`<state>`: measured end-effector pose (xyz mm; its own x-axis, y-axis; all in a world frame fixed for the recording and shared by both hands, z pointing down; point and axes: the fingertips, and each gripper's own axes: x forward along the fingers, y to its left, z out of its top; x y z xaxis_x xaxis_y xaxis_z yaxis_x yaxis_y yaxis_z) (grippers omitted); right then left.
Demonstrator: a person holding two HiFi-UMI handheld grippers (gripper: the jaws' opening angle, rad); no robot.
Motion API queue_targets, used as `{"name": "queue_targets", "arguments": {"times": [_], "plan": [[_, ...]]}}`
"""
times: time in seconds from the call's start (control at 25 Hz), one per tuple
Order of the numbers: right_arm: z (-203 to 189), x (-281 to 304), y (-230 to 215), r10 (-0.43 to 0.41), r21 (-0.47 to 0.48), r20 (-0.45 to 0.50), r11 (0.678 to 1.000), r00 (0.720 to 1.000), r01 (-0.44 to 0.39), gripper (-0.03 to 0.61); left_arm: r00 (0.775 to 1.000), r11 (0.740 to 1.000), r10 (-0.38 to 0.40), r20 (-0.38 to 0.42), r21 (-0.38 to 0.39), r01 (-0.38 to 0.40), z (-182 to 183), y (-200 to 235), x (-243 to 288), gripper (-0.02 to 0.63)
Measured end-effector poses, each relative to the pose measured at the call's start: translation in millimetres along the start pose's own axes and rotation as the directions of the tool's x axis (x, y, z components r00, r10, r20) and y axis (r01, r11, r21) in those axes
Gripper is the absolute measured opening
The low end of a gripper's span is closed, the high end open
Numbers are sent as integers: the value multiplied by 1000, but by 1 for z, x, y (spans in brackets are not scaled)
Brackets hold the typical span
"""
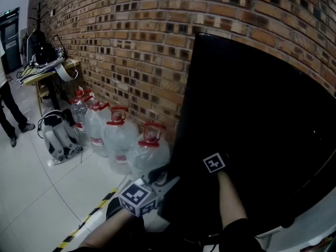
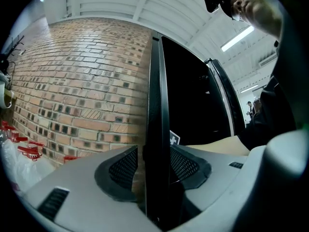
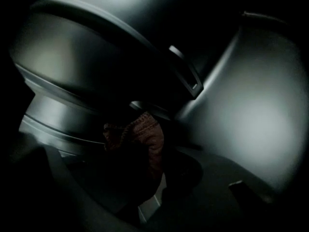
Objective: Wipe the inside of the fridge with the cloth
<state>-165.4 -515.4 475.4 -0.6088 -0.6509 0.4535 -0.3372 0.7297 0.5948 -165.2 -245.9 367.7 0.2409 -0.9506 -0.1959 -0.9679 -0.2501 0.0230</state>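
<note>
Brick wall point(image 1: 131, 46) behind; tall black fridge door point(image 1: 252, 130) open.
My left claw point(image 2: 154, 166) pinches its edge to hold it open; my right claw point(image 3: 140, 187), inside, clamps the brown knitted cloth point(image 3: 145, 139) for wiping.

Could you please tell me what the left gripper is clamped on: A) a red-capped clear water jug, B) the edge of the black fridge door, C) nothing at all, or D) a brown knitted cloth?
B: in the left gripper view, the left gripper is closed on the thin edge of the black fridge door, while the brown knitted cloth sits in the right gripper.
</note>
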Motion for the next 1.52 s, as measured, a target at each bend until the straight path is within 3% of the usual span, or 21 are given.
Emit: {"name": "queue_targets", "arguments": {"times": [0.56, 0.8, 0.96, 1.12, 1.24, 1.36, 1.52], "plan": [[-9, 0, -18, -105, 38, -62, 993, 992, 108, 75, 1000, 1000, 0, 6, -12, 0, 0, 1, -6, 215], [-11, -41, -33, -169, 206, 41, 966, 985, 157, 74, 999, 1000, 10, 31, -23, -9, 7, 6, -17, 215], [-25, -80, -44, -242, 337, 86, 920, 967, 200, 74, 998, 1000, -3, 60, -24, 4, 13, 6, -23, 215], [-26, -127, -41, -240, 466, 160, 874, 958, 141, 74, 994, 998, -38, 107, -38, 42, 26, -5, -30, 207], [-12, -174, -26, -248, 522, 262, 849, 933, 79, 74, 988, 997, -50, 143, -47, 57, 34, -12, -40, 190], [-2, -222, -7, -269, 555, 366, 831, 891, 22, 74, 988, 996, -66, 139, -56, 75, 31, -17, -49, 190], [2, -278, 15, -292, 543, 449, 840, 845, 1, 74, 981, 990, -80, 179, -100, 99, 28, -20, -59, 167]]}}
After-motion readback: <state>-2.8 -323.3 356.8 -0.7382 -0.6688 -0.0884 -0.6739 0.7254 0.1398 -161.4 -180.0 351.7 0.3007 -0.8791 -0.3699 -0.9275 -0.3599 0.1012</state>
